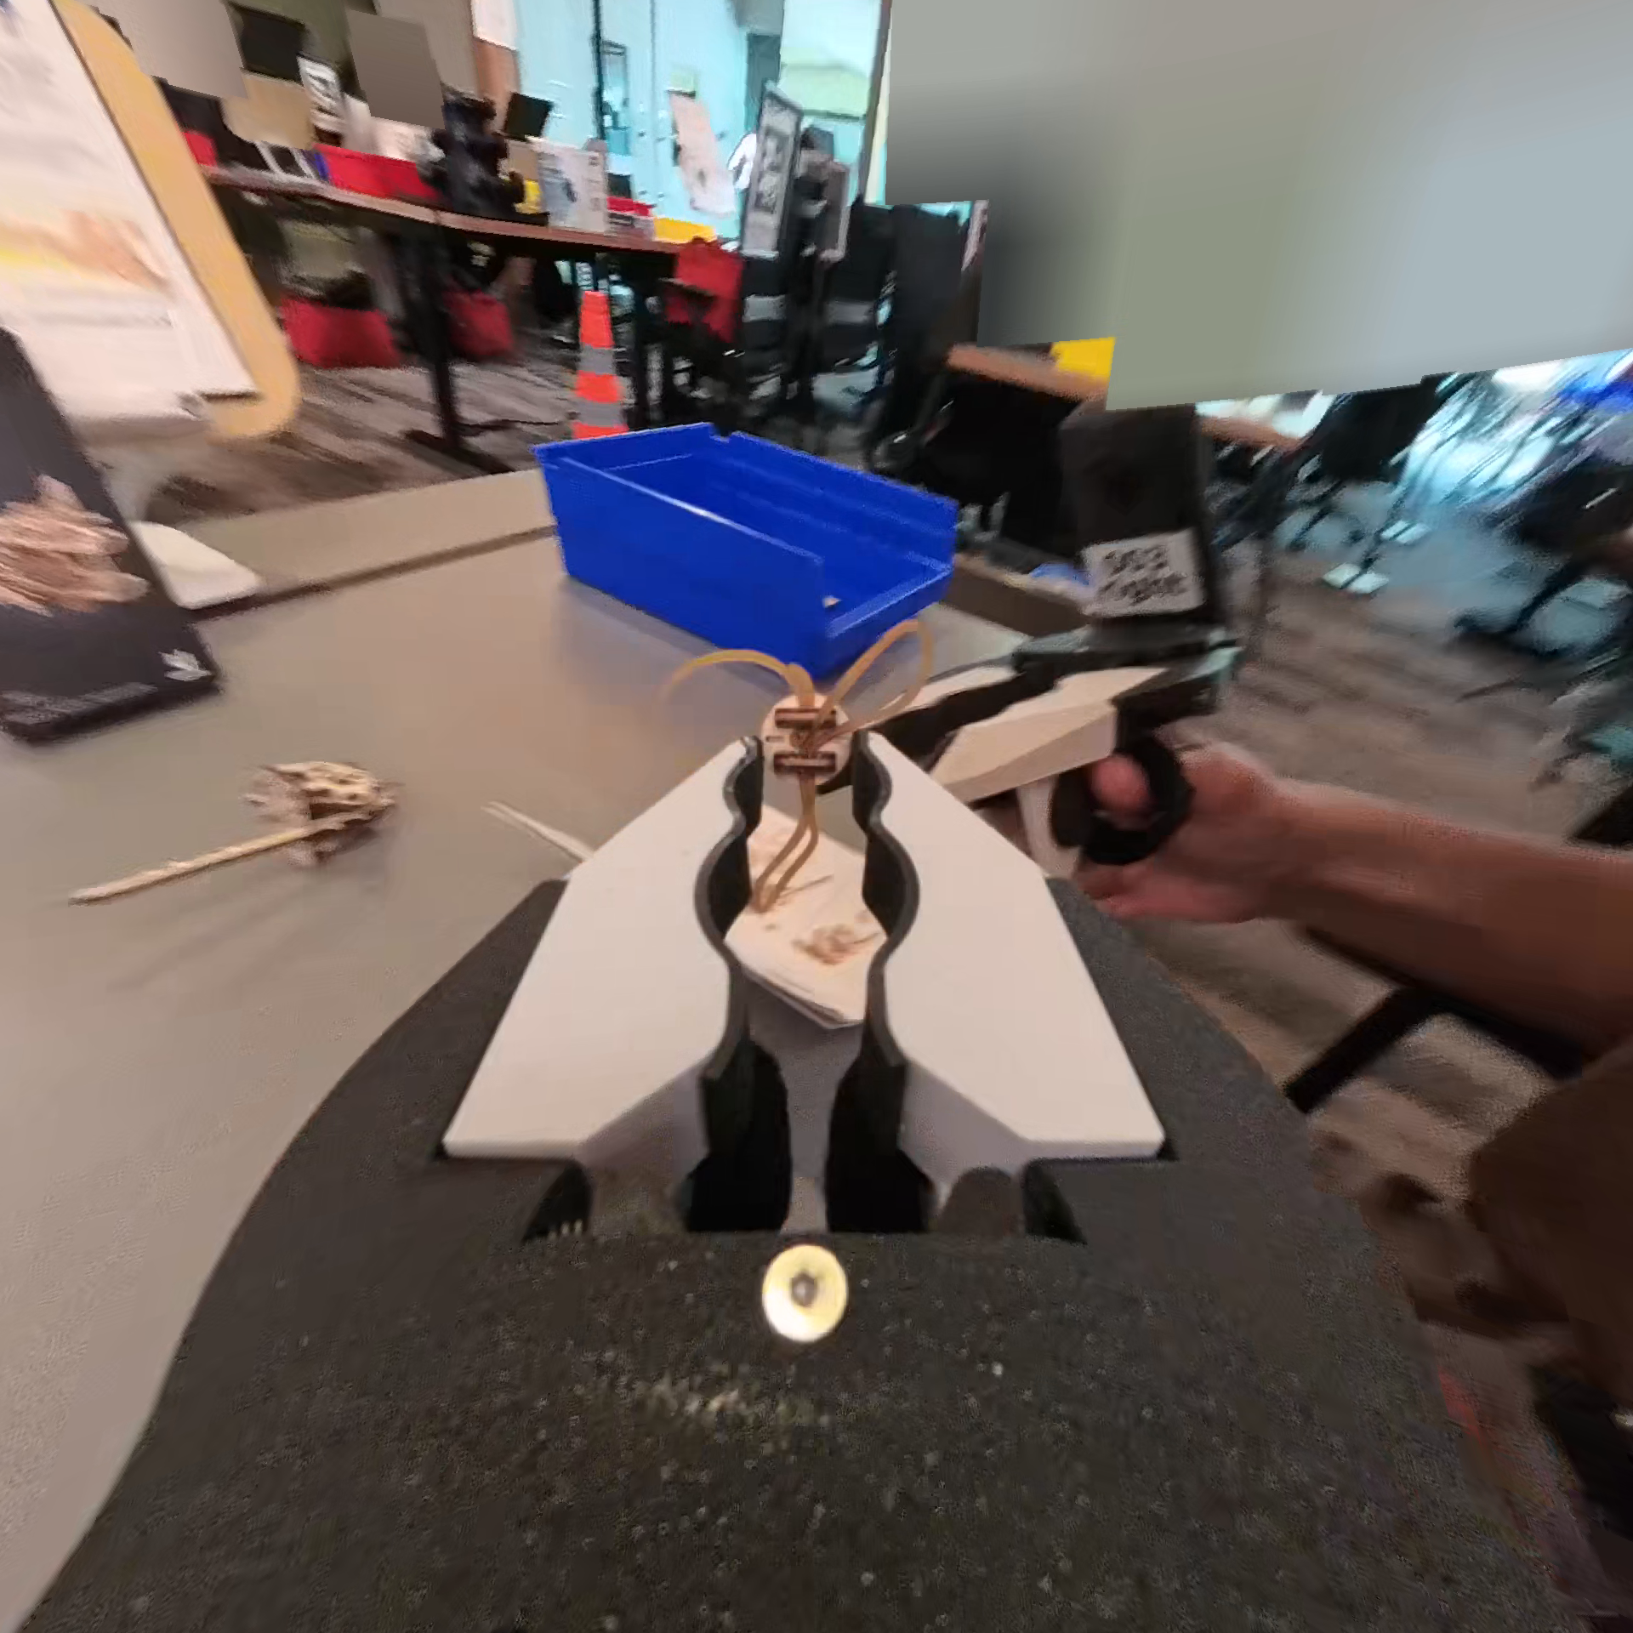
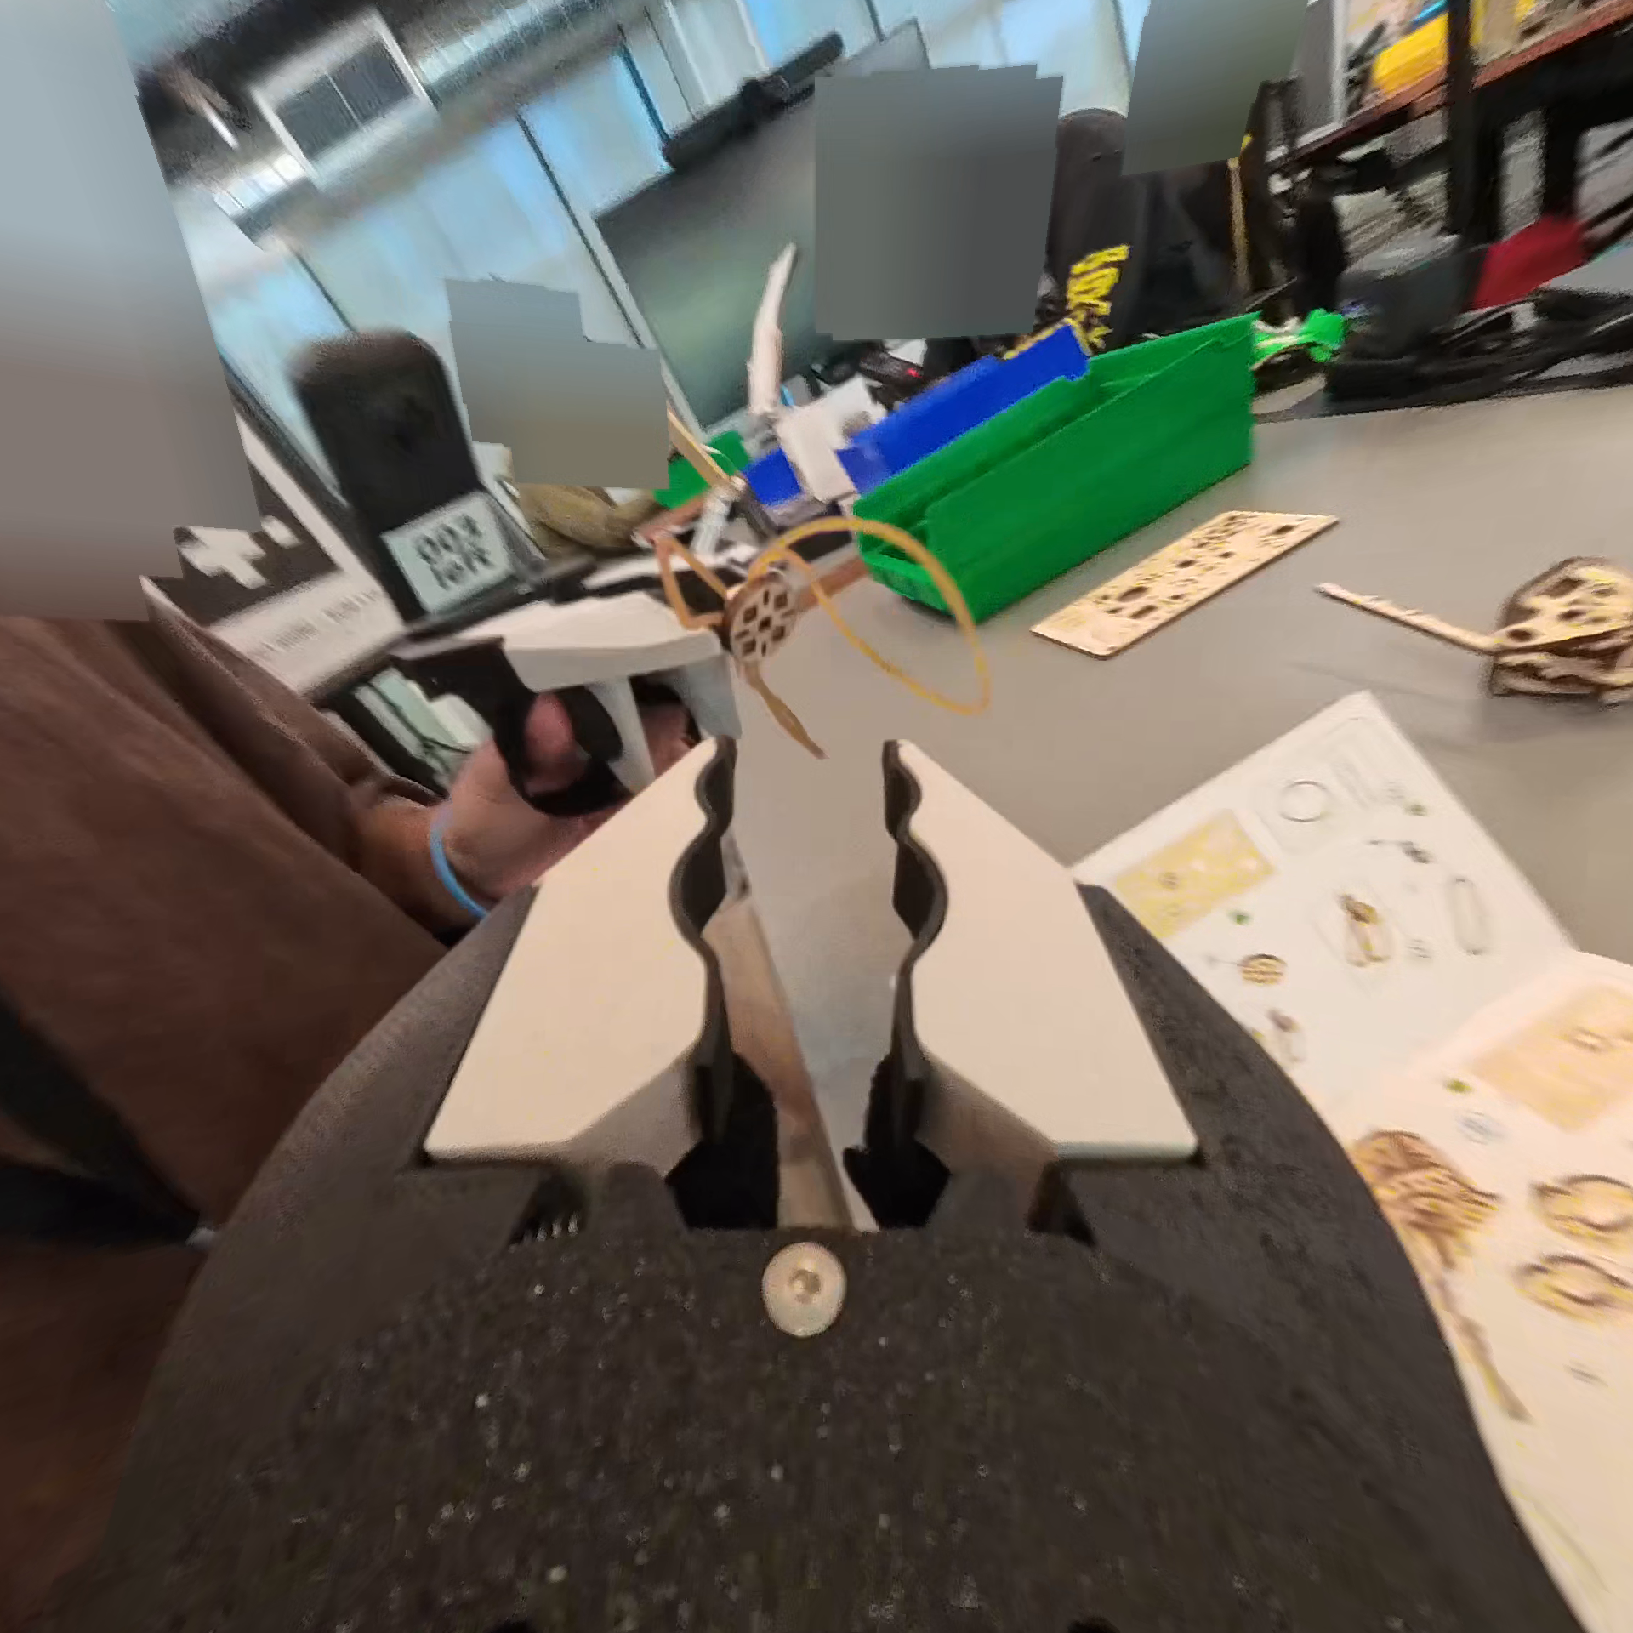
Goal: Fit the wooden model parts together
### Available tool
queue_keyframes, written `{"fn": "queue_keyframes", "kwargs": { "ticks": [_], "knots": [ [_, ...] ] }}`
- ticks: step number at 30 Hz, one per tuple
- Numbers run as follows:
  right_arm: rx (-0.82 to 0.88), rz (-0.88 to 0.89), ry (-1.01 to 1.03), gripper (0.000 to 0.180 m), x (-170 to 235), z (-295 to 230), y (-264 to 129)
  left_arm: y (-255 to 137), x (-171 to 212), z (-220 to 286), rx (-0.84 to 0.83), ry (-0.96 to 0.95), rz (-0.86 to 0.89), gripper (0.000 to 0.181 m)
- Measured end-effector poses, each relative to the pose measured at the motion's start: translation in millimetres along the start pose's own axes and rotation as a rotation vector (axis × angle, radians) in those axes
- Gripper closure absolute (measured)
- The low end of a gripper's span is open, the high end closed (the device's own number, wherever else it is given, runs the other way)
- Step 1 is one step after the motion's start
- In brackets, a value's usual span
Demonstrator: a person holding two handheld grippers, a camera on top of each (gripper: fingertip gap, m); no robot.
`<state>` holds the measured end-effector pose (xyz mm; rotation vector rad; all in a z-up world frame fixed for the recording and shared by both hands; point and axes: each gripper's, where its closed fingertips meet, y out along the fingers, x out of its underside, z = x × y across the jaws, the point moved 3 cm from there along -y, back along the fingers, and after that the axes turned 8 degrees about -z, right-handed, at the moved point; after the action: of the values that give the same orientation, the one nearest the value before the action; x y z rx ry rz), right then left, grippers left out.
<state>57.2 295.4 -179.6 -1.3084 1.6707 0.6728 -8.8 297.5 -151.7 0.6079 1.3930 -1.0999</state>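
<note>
Blue bin at far tabletop edge; green bin beyond; orange cone on floor.

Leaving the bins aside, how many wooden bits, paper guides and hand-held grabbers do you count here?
Wooden pieces: 3, namely the wooden disc, the assembled wooden piece and the cut-out parts sheet
Instruction booklet: 1
Grippers: 2, the left gripper and the right gripper
Total: 6

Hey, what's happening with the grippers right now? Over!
Left gripper shut on small round wooden wheel piece with rubber bands. Right gripper open, empty. Nothing blocking.
</note>
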Motion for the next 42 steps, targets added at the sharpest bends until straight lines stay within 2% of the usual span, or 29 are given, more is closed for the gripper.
{"fn": "queue_keyframes", "kwargs": {
  "ticks": [3, 7, 9, 12, 14, 16, 18, 19, 23, 25, 28, 33, 36, 38, 42],
  "knots": [
    [-0.044, 0.023, 0.038, 0.15, -3.9, -1.6, -2.4, -1.4, -1.5, 1.8, 0.079, -0.113, 0.041, 0.163],
    [0.067, 0.025, -0.047, 0.149, -16.4, 20.6, -11.7, -19.3, -9.8, -38.6, 0.072, -0.293, 0.13, 0.163],
    [0.182, -0.082, -0.158, 0.142, -25.0, 51.3, -12.7, -31.5, -10.6, -70.0, 0.064, -0.409, 0.174, 0.163],
    [0.381, -0.165, -0.313, 0.142, -54.2, 123.1, -18.3, -47.4, 0.5, -113.9, 0.034, -0.545, 0.207, 0.163],
    [0.403, -0.321, -0.384, 0.137, -63.2, 172.2, -7.4, -53.3, 9.5, -135.1, 0.018, -0.614, 0.211, 0.163],
    [0.301, -0.456, -0.394, 0.123, -60.6, 202.2, 20.9, -56.0, 15.4, -149.3, 0.003, -0.661, 0.212, 0.164],
    [0.199, -0.606, -0.432, 0.117, -50.1, 214.7, 53.7, -55.5, 20.0, -156.4, -0.008, -0.674, 0.196, 0.164],
    [0.186, -0.673, -0.467, 0.11, -47.3, 220.7, 67.3, -55.3, 22.2, -158.6, -0.013, -0.679, 0.188, 0.163],
    [0.163, -0.959, -0.55, 0.101, -52.3, 236.1, 105.3, -53.8, 32.8, -164.5, -0.03, -0.702, 0.135, 0.163],
    [0.16, -1.154, -0.589, 0.102, -43.2, 240.9, 114.7, -53.2, 38.0, -168.4, -0.051, -0.698, 0.101, 0.163],
    [0.166, -1.275, -0.635, 0.109, -32.5, 248.7, 122.5, -55.0, 40.8, -173.7, -0.072, -0.681, 0.077, 0.163],
    [0.165, -1.274, -0.659, 0.116, -24.9, 259.7, 125.3, -58.5, 43.9, -179.7, -0.091, -0.653, 0.043, 0.163],
    [0.174, -1.288, -0.69, 0.133, -18.7, 260.4, 125.3, -58.4, 42.8, -181.6, -0.072, -0.667, 0.048, 0.163],
    [0.204, -1.233, -0.755, 0.133, -22.1, 255.5, 127.0, -59.0, 41.9, -182.5, -0.069, -0.672, 0.053, 0.163],
    [0.337, -0.994, -1.004, 0.133, -44.7, 221.9, 135.7, -64.3, 32.9, -186.9, -0.088, -0.683, 0.083, 0.163]
  ]
}}
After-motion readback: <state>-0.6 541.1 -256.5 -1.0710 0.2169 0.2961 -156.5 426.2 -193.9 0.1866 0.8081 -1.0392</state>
